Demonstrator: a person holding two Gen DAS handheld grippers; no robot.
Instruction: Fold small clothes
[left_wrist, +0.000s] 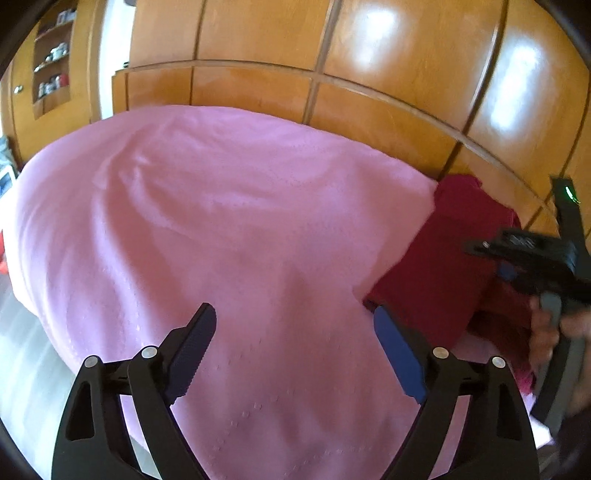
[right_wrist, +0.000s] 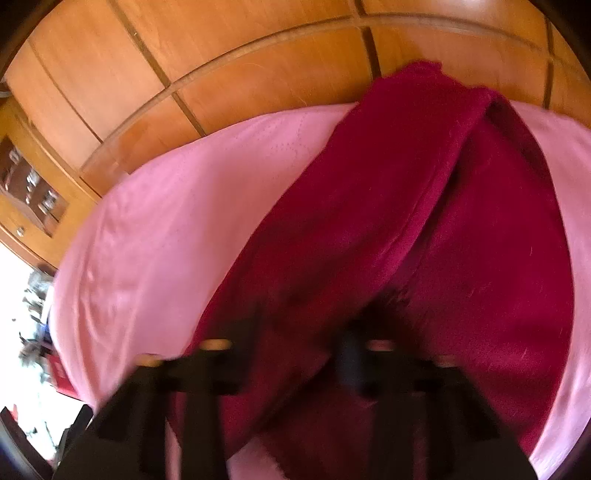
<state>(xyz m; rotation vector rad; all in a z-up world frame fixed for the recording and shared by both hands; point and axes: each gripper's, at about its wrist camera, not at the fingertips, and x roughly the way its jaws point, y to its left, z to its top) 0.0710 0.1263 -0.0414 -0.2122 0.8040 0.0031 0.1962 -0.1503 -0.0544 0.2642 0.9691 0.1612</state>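
The dark crimson fleecy garment (right_wrist: 424, 221) lies rumpled on the pink bedspread (left_wrist: 221, 221), against the wooden headboard (left_wrist: 369, 110). It looks soft, light and limp, best pinched at a hem corner. The left gripper (left_wrist: 295, 343) hangs with jaws apart over the bedspread beside the garment; the right gripper (right_wrist: 314, 350), blurred above the garment, has its jaws together, a grip unconfirmed.

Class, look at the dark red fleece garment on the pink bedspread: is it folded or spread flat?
Partly folded: the dark red fleece garment shows one layer lapped over another along a long crease, on the pink bedspread.

The left gripper (left_wrist: 295, 332) is angling downward with its jaws standing wide apart, while the right gripper (right_wrist: 295, 354), badly blurred, is sitting clamped together.
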